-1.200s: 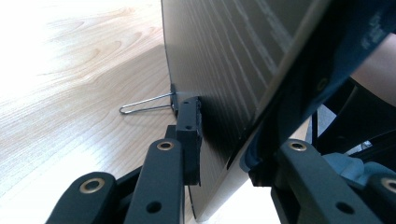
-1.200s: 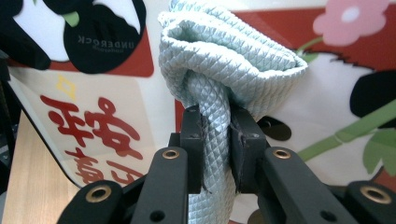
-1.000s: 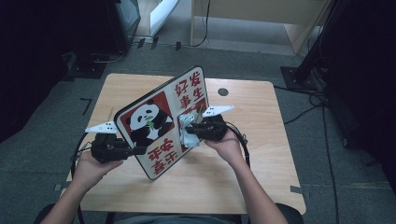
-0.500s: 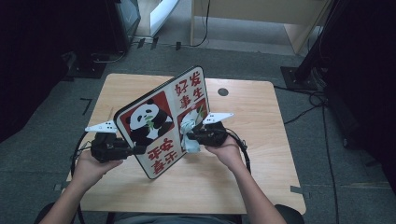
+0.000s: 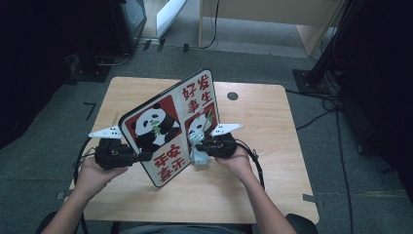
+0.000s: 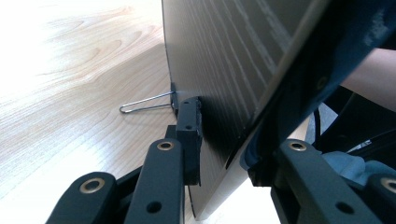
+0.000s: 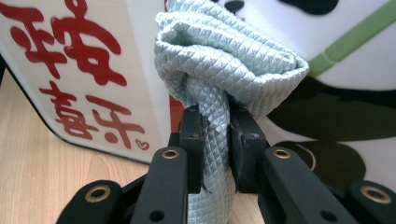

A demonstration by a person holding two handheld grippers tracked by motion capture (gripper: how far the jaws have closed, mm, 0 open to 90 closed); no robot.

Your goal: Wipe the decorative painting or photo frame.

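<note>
A: The right gripper (image 7: pixel 215 128) is pinching the bunched cloth (image 7: pixel 224 65) against the panda board (image 5: pixel 170 126).

B: The left gripper (image 6: pixel 224 140) is clamping its edge upright on the table (image 5: pixel 272 146); hard wiping risks tipping it.

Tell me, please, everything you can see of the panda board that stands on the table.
The board is a flat, stiff panel with rounded corners and a dark edge, its glossy white front printed with two pandas on red squares, green bamboo and red characters. Its back looks dark and ribbed, with a wire stand. It stands tilted on one lower corner on the table. The left hand-held gripper clamps its lower left edge, and a pale blue quilted cloth, pinched in the right hand-held gripper, rests against its front.
</note>
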